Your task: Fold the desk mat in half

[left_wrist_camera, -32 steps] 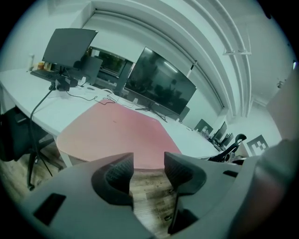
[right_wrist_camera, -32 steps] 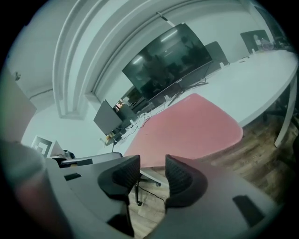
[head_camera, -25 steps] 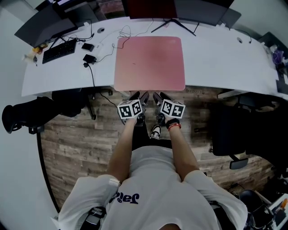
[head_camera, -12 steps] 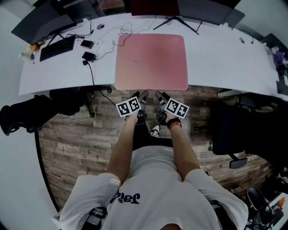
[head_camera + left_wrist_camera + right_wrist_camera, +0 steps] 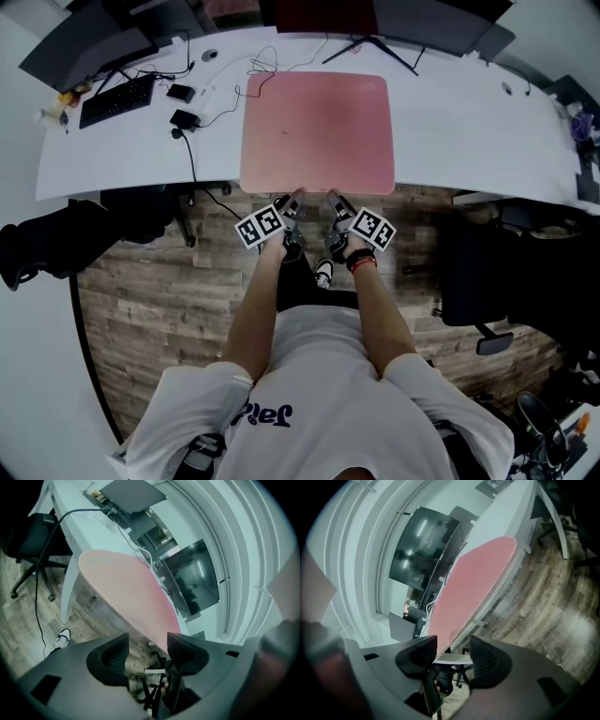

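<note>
The left gripper (image 5: 292,202) and right gripper (image 5: 337,202) have dropped toward the near edge of the worktop (image 5: 469,122), jaws just opening wide, gripping nothing; the pink desk mat (image 5: 317,131) lies flat at that edge's middle.

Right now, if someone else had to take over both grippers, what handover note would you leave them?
Left gripper: open, its jaws have just been opening, with nothing clamped between them. Its tips sit just short of the mat's near edge.
Right gripper: also open, jaws just opened and gripping nothing, beside the left one at the same edge.
Desk mat: pink, lying flat and unfolded on the white desk, with its near edge along the desk's front edge.
Done: no fold yet.
Left: probably grip the near edge with both grippers, carry it over to the far edge and lay it down.
</note>
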`<state>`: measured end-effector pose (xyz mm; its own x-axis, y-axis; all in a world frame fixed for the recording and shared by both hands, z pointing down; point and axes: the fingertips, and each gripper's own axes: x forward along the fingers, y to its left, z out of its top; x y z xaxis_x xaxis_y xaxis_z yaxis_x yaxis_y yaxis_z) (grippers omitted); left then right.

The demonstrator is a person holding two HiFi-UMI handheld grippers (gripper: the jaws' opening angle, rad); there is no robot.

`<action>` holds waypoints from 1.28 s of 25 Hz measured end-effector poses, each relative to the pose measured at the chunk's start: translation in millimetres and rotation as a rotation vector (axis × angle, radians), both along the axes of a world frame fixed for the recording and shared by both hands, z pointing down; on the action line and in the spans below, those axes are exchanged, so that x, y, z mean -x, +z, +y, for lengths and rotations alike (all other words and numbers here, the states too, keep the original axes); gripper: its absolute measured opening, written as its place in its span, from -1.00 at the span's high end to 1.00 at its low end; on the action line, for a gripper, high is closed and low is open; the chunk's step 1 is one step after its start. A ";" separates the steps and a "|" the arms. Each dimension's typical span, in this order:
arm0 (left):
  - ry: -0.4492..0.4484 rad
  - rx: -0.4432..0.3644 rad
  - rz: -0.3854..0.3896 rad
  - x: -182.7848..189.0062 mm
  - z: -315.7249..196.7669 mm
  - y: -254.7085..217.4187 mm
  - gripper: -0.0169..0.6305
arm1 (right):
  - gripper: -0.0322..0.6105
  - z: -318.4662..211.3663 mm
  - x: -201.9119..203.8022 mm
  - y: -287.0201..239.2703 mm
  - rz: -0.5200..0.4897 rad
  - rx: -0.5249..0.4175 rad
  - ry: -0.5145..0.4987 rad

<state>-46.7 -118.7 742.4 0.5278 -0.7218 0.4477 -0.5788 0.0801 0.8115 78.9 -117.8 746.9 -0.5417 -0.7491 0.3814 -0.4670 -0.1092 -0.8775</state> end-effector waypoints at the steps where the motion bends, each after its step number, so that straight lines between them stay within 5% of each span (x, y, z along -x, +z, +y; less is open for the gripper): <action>1: -0.014 0.005 0.024 0.7 -2.4 1.0 0.18 | 0.24 -1.6 0.1 0.5 -0.007 0.002 0.007; 9: -0.124 0.042 0.153 10.0 -15.9 6.0 0.19 | 0.36 -13.5 1.9 -1.3 -0.016 -0.001 0.030; 16: -0.151 0.069 0.122 15.7 -17.0 8.1 0.63 | 0.49 -16.7 -1.8 -2.7 0.020 0.006 0.042; 21: -0.146 0.067 0.123 16.2 -14.3 3.3 0.74 | 0.72 -17.3 -5.0 -8.2 0.032 0.002 0.057; 26: -0.126 0.042 0.058 15.8 -15.5 -6.9 0.83 | 0.78 -18.2 -4.8 -14.2 0.064 0.002 0.050; 32: -0.138 0.044 0.087 17.2 -14.4 -15.3 0.84 | 0.79 -18.3 -3.1 -26.2 0.046 0.010 0.062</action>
